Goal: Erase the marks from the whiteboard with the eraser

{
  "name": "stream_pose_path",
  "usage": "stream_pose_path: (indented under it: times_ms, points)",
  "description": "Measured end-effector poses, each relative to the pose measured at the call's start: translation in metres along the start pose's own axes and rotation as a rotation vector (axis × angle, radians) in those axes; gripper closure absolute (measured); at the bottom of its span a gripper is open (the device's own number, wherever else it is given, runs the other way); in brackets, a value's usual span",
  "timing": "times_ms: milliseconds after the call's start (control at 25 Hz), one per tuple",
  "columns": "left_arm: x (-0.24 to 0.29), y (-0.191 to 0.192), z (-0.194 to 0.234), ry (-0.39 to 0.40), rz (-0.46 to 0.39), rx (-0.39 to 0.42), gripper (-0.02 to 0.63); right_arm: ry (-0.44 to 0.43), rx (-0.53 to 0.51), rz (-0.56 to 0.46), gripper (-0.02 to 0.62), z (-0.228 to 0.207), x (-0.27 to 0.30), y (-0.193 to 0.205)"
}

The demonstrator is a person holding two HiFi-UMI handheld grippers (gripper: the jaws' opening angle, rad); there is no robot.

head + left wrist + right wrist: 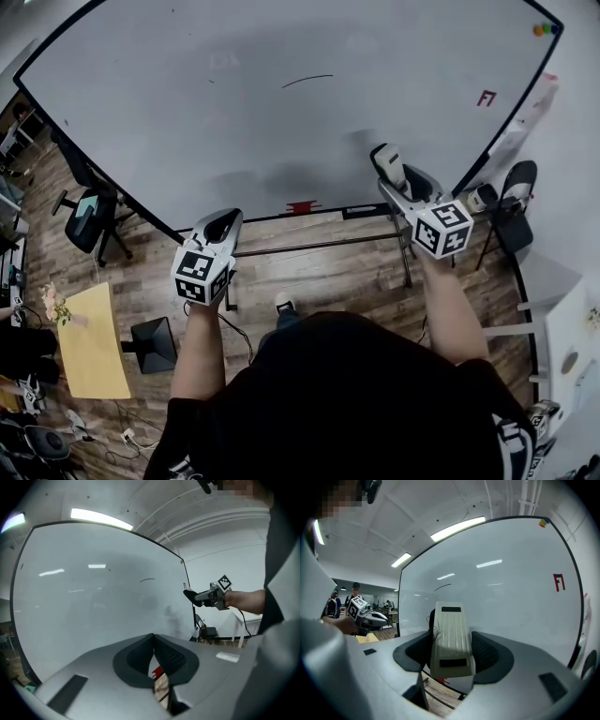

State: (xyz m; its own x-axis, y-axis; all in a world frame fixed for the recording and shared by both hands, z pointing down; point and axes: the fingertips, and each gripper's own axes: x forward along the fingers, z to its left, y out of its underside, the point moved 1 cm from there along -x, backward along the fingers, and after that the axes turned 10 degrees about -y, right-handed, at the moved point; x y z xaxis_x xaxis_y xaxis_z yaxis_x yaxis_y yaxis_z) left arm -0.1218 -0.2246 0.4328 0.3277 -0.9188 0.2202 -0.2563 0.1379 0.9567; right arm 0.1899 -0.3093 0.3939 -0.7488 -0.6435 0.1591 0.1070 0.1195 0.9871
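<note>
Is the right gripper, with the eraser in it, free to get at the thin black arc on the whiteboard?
Probably yes. The right gripper is shut on the eraser, and nothing stands between it and the black arc, up and left of it on the whiteboard.

1. One whiteboard (281, 131).
2. One eraser (450, 639).
3. Two tongs of mine: left tongs (225, 219), right tongs (392, 169).
4. Two clear marks: black stroke (307, 81), red mark (486, 97) near the whiteboard's right edge.
5. Two chairs: swivel chair (89, 216), black chair (517, 183).
</note>
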Motion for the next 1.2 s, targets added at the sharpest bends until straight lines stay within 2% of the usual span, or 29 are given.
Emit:
stream_pose_path:
  times_ms: [880,1200]
  points:
    - [0.037,0.004,0.018,0.046,0.005,-0.006,0.592,0.062,0.009,0.011,0.344,-0.02,0.023,0.003]
    - [0.043,0.007,0.019,0.051,0.018,0.018,0.592,0.068,0.023,0.012,0.344,-0.023,0.026,0.006]
